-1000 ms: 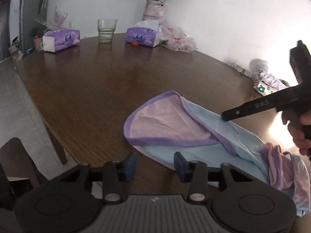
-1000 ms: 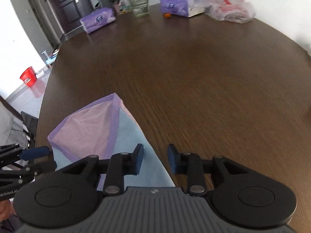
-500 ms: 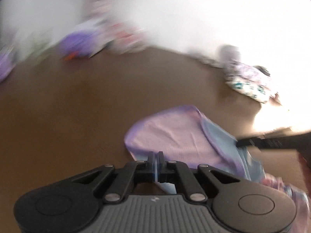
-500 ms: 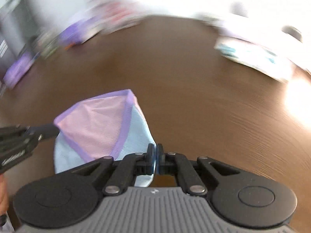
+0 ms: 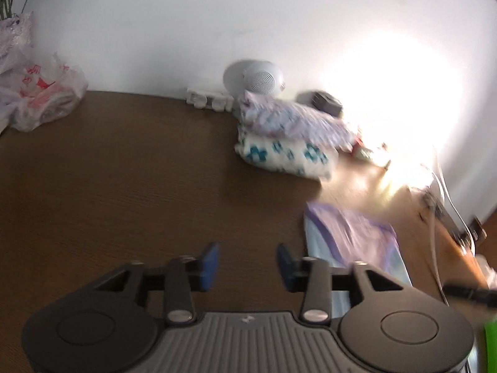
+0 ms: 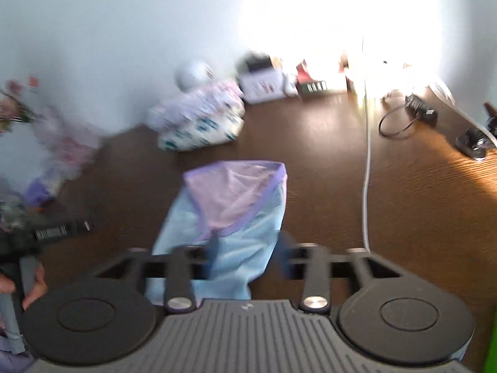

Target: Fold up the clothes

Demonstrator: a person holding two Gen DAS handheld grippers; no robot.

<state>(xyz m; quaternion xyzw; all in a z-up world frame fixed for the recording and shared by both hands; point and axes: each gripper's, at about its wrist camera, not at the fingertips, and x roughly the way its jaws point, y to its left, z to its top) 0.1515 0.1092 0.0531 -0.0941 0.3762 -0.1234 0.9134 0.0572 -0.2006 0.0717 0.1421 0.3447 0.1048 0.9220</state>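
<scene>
clothes (image 6: 230, 217) lie folded on your table (image 6: 341, 168), bare wood left; both your left gripper (image 5: 247, 264) and right gripper (image 6: 247, 258) are opening, empty.

Materials: cloth, wood, plastic
Thin matt mesh garment (image 6: 236, 205); dark grained wood surface (image 6: 326, 161), faint sheen; crinkled glossy plastic bag (image 5: 40, 99).

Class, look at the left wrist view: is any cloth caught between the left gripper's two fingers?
No. The left gripper has opening jaws with only bare wooden table between them; the blue-and-purple garment lies off to its right.
</scene>
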